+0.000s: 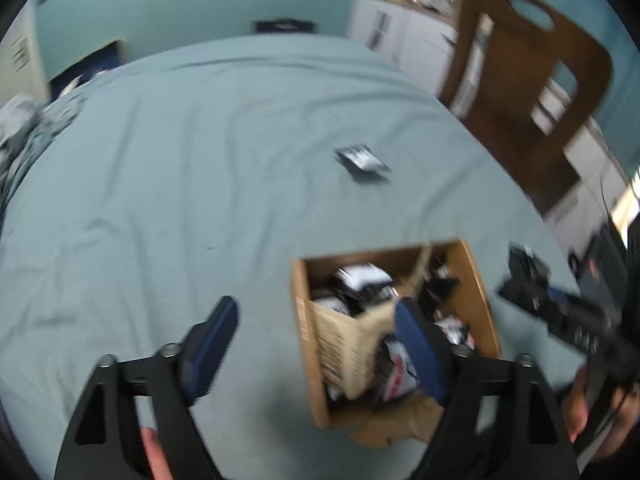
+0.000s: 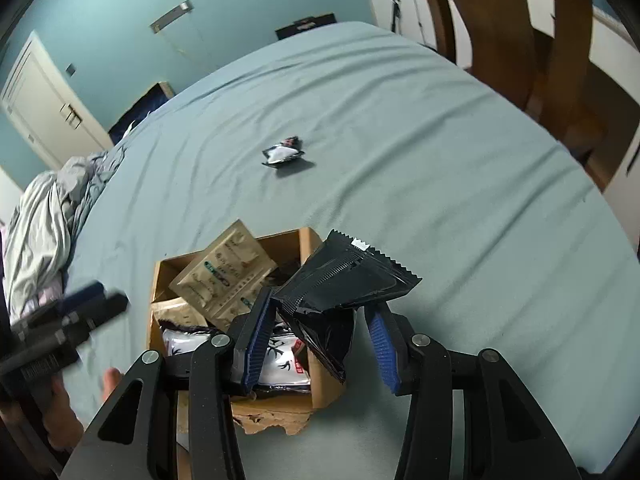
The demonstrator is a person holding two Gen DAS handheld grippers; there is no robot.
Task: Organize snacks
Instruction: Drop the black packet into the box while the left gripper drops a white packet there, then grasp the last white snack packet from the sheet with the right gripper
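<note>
Left wrist view: the left tongs point(image 1: 316, 344) stand wide open and empty above the tabletop point(image 1: 160, 200), just left of the cardboard box point(image 1: 306, 344), one finger over its near-left rim. A lone snack packet point(image 1: 362, 162) lies far out on bare cloth.

Right wrist view: the right tongs point(image 2: 318, 334) are spread; a black snack pouch point(image 2: 348, 276) rests across the fingers over the box's right edge point(image 2: 310, 246), grip uncertain
</note>
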